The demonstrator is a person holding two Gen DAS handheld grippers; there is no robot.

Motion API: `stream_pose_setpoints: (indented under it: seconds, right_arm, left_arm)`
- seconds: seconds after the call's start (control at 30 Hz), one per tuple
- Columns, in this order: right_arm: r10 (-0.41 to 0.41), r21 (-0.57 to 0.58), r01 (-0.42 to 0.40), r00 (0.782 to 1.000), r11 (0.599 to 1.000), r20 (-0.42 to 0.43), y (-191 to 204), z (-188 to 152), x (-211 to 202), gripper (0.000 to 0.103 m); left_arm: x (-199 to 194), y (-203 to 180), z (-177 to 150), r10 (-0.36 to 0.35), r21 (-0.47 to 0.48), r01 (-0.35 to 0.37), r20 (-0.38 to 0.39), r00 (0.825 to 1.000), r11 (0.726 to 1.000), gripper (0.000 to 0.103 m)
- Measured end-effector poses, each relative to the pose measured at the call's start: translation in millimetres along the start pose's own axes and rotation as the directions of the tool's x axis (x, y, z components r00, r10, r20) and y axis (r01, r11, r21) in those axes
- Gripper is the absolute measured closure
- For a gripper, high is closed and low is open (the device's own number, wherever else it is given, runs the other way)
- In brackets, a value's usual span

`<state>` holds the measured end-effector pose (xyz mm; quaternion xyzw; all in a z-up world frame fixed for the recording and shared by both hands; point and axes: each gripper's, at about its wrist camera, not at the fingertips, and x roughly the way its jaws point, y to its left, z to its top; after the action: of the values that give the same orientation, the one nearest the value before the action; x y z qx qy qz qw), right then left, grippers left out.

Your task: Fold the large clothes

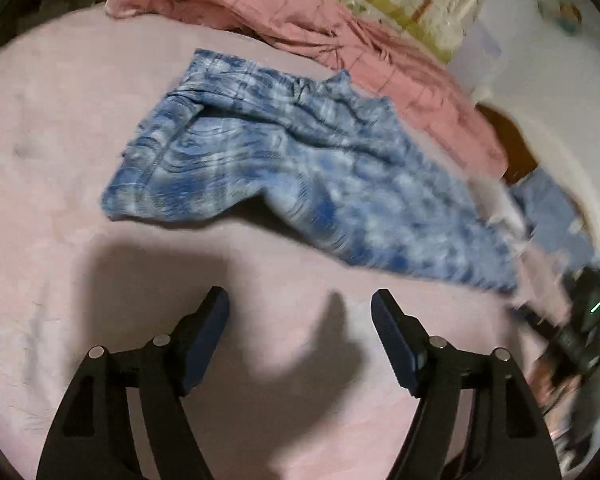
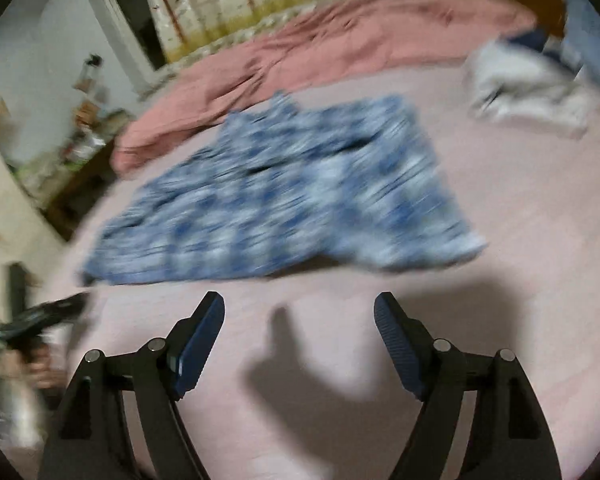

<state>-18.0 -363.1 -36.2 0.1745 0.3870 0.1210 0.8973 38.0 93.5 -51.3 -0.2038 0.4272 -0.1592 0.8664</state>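
The left gripper (image 1: 300,320) hovers over bare pink bedsheet (image 1: 52,140), its fingers (image 1: 212,320) spread wide and holding nothing. Just ahead of it, and running off to its right, lies the blue-and-white patterned garment (image 1: 300,168), rumpled, with creases across its middle and one edge lifted off the sheet. Behind the garment a pink duvet (image 1: 300,24) is bunched along the far side of the bed. Further right, the right gripper (image 2: 300,320) also hovers over the sheet, near the garment's front edge; its fingers (image 2: 396,332) are likewise apart and empty. From that side the garment (image 2: 284,200) looks roughly spread but motion-blurred, so its exact shape is unclear. A pale heap of other clothes (image 2: 528,88) sits well apart at far right. Folding seems barely begun: no neat fold shows, and every fold remains.
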Motion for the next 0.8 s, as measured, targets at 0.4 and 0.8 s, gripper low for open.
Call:
stream_pose_setpoints:
  seconds: [0.4,0.8]
  right_arm:
    - [-0.099,0.142,0.098,0.995,0.985,0.003,-30.2,37.9,41.8,0.053]
    - [-0.166,0.067,0.155,0.966,0.986,0.197,-7.2,130.2,21.6,0.098]
  left_arm:
    - [6.3,29.2,39.6,0.067,-0.165,-0.048,0.114,0.991,0.985,0.049]
    - [-18.8,-30.7,143.6,0.181,0.007,-0.187,0.226,0.957,0.982,0.099]
